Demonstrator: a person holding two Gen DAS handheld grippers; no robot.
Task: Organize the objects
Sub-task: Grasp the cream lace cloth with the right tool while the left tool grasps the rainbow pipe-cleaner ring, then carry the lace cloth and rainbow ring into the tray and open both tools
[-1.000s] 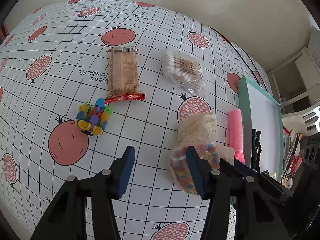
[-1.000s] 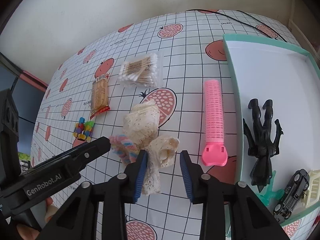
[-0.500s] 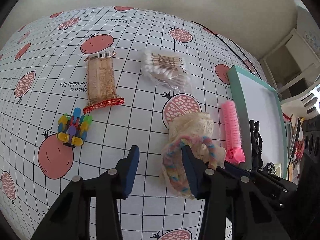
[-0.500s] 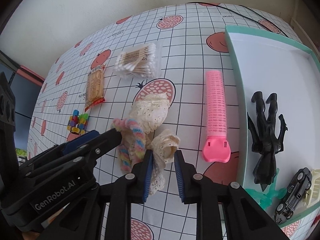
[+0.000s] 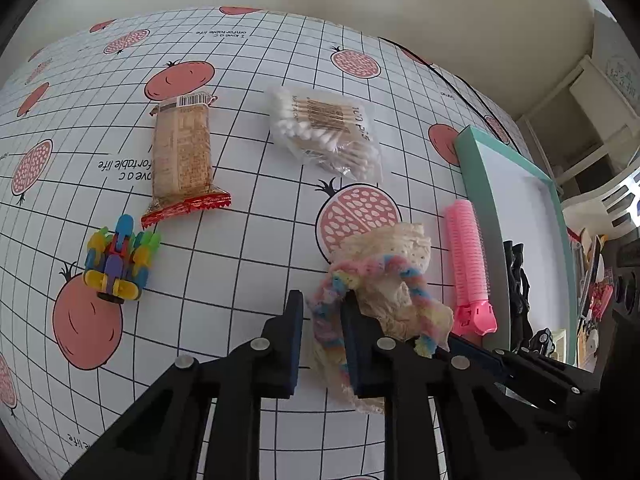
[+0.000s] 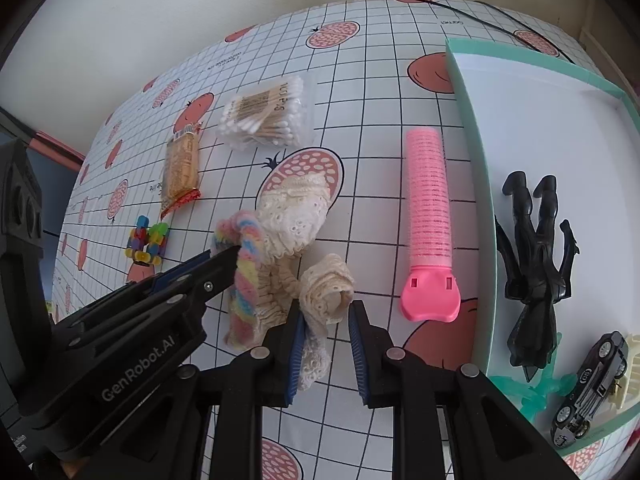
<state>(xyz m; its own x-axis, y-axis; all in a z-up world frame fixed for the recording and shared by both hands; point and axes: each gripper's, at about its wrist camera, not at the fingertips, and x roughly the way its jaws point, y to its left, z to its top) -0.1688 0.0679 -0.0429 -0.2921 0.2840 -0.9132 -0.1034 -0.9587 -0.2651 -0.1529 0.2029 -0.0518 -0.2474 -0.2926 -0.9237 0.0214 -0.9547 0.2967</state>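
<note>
The rainbow scrunchie (image 5: pixel 332 304), tangled with cream lace (image 6: pixel 296 208) mid-table, sits pinched in the left gripper (image 5: pixel 320 320). The right gripper (image 6: pixel 324 328) stands apart around a lace fold.

In the teal tray (image 6: pixel 476 184) at 3 o'clock, only the right view shows a black figure (image 6: pixel 532 264) and a toy car (image 6: pixel 588 388).

At 11 and 12 o'clock a snack bar (image 5: pixel 182 156), cotton swabs (image 5: pixel 328 132), a block toy (image 5: pixel 116 260) and a pink roller (image 6: pixel 428 216) probably still need sorting.

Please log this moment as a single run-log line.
left gripper: closing around rainbow scrunchie | right gripper: open astride lace band | tray: holds toys
</note>
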